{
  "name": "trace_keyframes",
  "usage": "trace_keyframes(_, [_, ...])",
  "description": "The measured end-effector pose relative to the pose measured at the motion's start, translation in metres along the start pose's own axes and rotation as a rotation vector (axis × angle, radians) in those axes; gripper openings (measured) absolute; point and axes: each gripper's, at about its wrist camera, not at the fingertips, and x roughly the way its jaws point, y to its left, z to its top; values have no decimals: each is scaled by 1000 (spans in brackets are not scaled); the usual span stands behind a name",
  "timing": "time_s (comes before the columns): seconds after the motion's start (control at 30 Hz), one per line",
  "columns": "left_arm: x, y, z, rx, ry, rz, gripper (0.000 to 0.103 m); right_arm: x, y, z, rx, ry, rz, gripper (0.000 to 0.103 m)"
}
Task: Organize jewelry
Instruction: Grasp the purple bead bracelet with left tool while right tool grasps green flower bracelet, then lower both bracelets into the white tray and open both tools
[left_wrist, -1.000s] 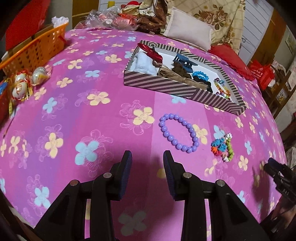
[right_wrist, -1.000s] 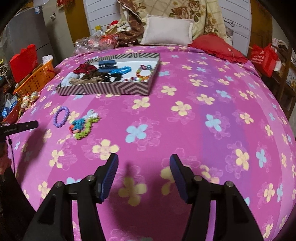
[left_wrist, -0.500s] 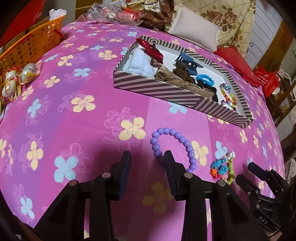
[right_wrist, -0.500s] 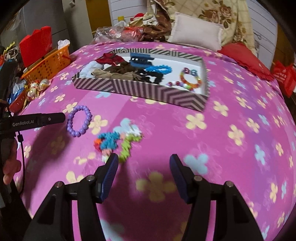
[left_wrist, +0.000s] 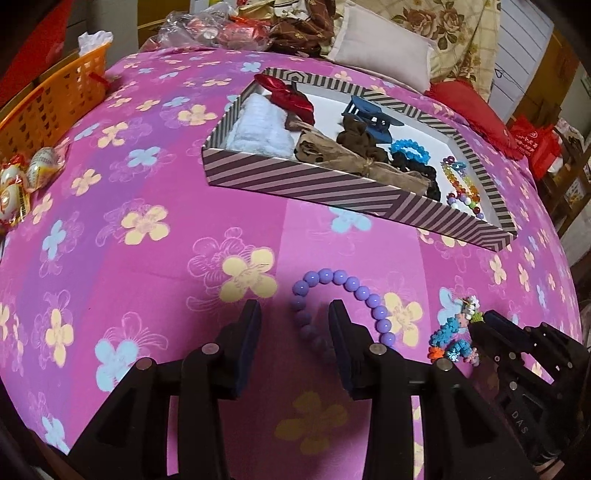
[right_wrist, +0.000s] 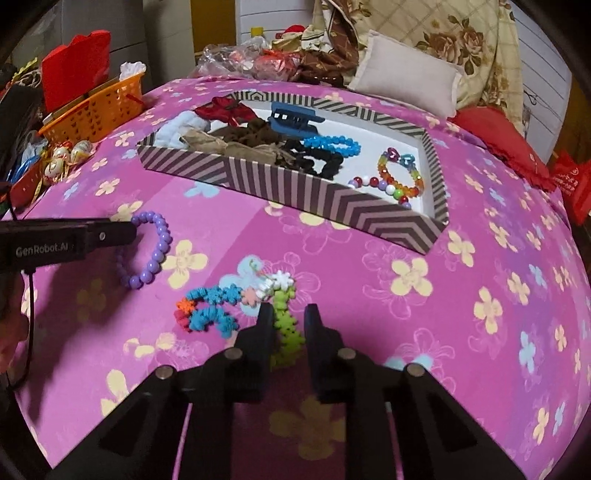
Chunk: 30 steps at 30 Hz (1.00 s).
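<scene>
Two bracelets lie on my pink flowered bedspread (left_wrist: 155, 177), short of the striped box (right_wrist: 332, 195), with one claw at each.

My left gripper (left_wrist: 294, 317) is spread, jaws still easing apart; the near arc of the purple bead bracelet (left_wrist: 354, 291), smooth glossy round beads, lies between its padded fingers, untouched as far as I can see. My right gripper (right_wrist: 289, 314) is closing, jaws nearly together, with the green stretch of the flower-bead bracelet (right_wrist: 236, 306) between them; I cannot tell whether the pads press it yet. That bracelet is knobbly: small star-shaped pieces in blue, orange, white and green. The shallow cardboard box, chevron-striped outside and white inside, holds a blue claw clip (right_wrist: 295, 118), dark fabric scrunchies (right_wrist: 317, 162), a turquoise bead ring (right_wrist: 332, 142) and a translucent multicolour bead bracelet (right_wrist: 400, 173).
</scene>
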Motion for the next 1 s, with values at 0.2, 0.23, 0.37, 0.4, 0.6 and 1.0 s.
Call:
trace_keyframes(0.2, [2, -7, -1, 30, -21, -3, 33, 0, -4, -2, 17, -29, 20, 18])
trace_keyframes(0.23, [2, -7, -1, 41, -27, -10, 32, 0, -3, -3, 13, -31, 19, 18])
trace_keyframes(0.37, [2, -4, -2, 39, -22, -74, 5, -6, -3, -3, 20, -28, 41, 13])
trace_keyframes(0.4, [2, -2, -1, 27, -18, -90, 5, -10, -1, -2, 14, -41, 38, 13])
trace_keyframes(0.6, [-15, 2, 1, 15, -41, -115, 5, -39, 1, 6, -5, -103, 39, 13])
trace_keyframes(1.0, [-68, -19, 17, 101, -118, -137, 4, -89, -12, 29, 9, -191, 57, 13])
